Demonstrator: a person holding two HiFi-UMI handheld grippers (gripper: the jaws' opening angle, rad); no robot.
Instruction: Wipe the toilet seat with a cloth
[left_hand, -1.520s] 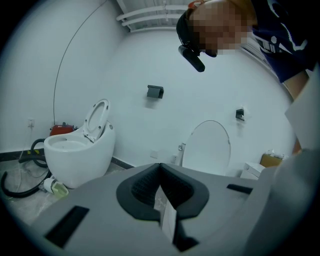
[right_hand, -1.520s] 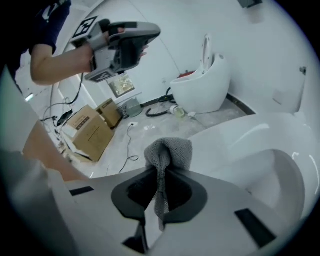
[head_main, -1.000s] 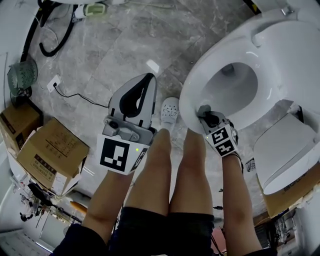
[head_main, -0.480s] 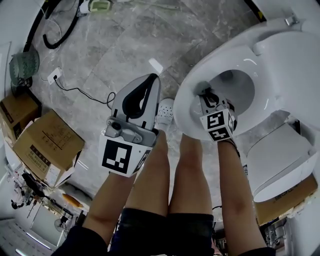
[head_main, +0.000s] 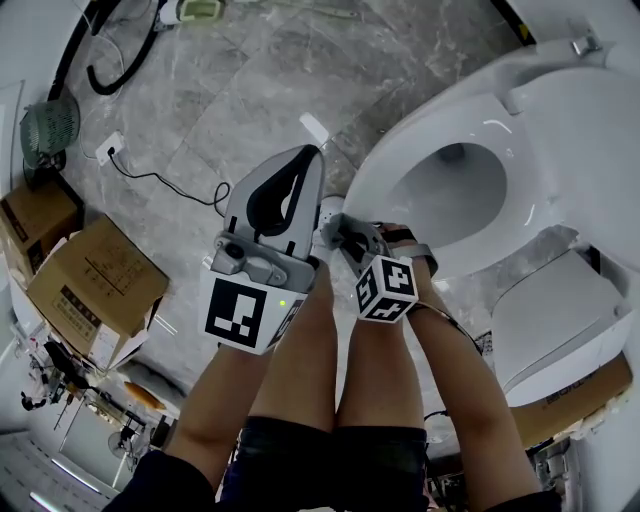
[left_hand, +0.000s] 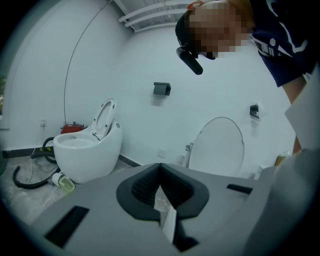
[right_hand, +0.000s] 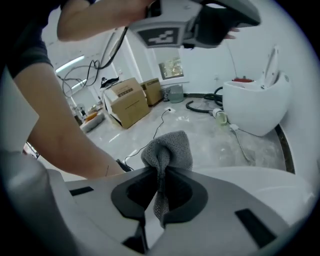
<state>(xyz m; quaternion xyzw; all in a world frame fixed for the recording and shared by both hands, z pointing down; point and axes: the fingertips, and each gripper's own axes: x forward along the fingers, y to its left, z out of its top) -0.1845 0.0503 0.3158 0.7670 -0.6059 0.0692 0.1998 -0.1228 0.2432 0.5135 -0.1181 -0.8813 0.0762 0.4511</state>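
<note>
The white toilet seat (head_main: 392, 170) rings the bowl at the upper right of the head view, with the lid (head_main: 590, 130) raised behind it. My right gripper (head_main: 345, 226) is shut on a grey knitted cloth (right_hand: 167, 150), which bunches out past the jaw tips. It hangs just off the seat's front left edge, above the person's knees. My left gripper (head_main: 305, 160) is held up to the left of the toilet with its jaws shut and nothing held. In the left gripper view the raised lid (left_hand: 217, 147) stands against the wall.
A white shoe (head_main: 330, 215) stands on the grey stone floor by the bowl. Cardboard boxes (head_main: 85, 285) sit at the left, with a black cable (head_main: 160, 185) and hose (head_main: 110, 70) beyond. A second white toilet (right_hand: 255, 107) stands across the room. A white cover (head_main: 560, 310) lies at the lower right.
My right gripper with the cloth has swept from the seat's front rim leftward and off its edge toward the knees. The left gripper has barely moved.
</note>
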